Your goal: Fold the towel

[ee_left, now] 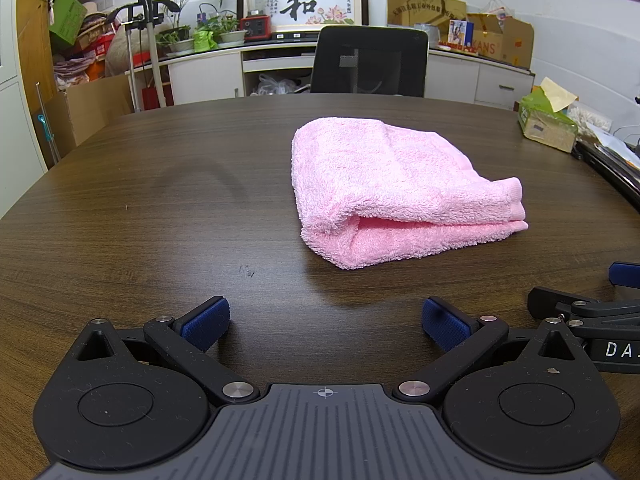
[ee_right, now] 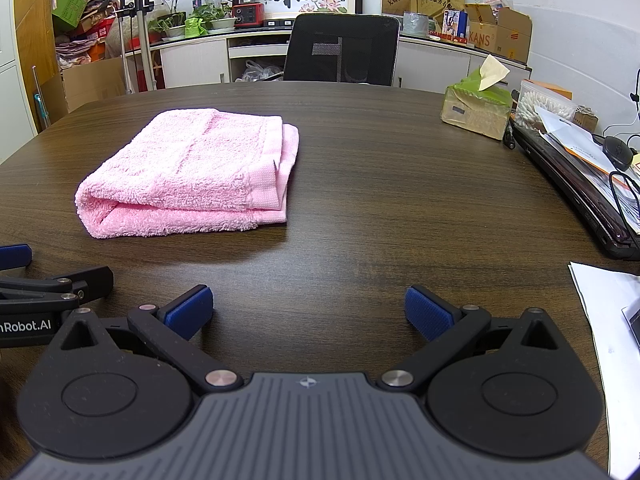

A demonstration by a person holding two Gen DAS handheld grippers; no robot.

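While the frame's right edge cuts off the right hand-held gripper (ee_left: 624, 280), we see both it and the left hand-held gripper (ee_left: 326, 322) spread apart, near the fluffy folded pink towel (ee_left: 384, 192) on the wood-grain surface (ee_left: 160, 200).

The left tool (ee_left: 325, 322) hangs wide open above the table (ee_left: 160, 208), short of the folded pink towel (ee_left: 384, 188).

An office: mesh desk chair (ee_left: 368, 62), cabinets (ee_left: 204, 74), cardboard boxes (ee_right: 500, 34) and laptop (ee_right: 576, 196) around a wooden table (ee_left: 160, 200).
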